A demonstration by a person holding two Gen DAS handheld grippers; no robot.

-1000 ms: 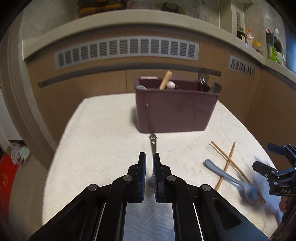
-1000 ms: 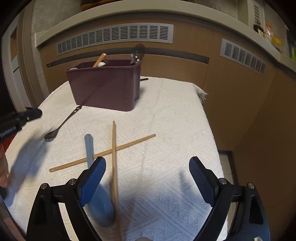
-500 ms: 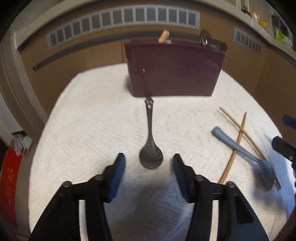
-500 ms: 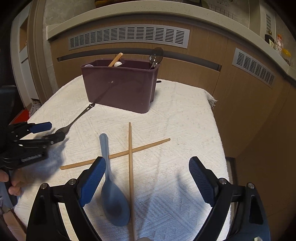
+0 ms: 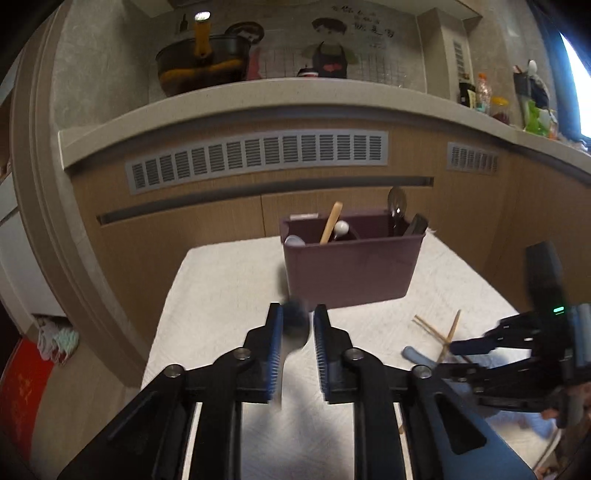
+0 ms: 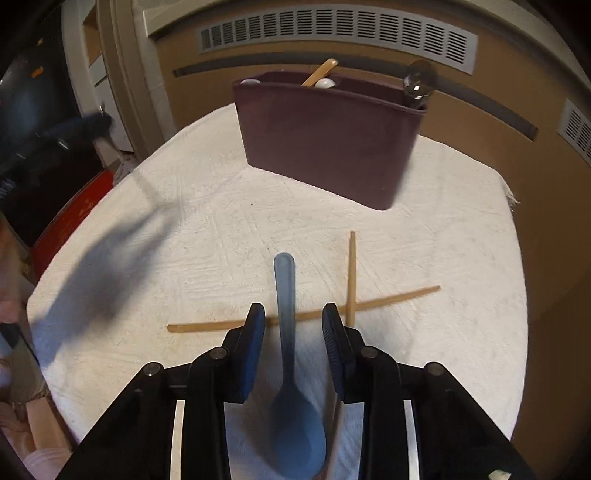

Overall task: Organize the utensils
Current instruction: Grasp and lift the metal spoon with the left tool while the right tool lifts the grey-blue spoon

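On the white cloth by brown cupboards, the right gripper is closing around a blue spoon, not touching. The left gripper is closing, pinching a dark spoon. The wall writing is too blurry to read.

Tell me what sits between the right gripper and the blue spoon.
Nothing does. The right gripper is closing with the blue spoon already between its jaws. One snag: the spoon lies across one chopstick, and the other chopstick runs beside the right finger.

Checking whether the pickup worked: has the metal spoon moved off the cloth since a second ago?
Yes. The metal spoon is up between the left gripper pads, level with the purple caddy base.
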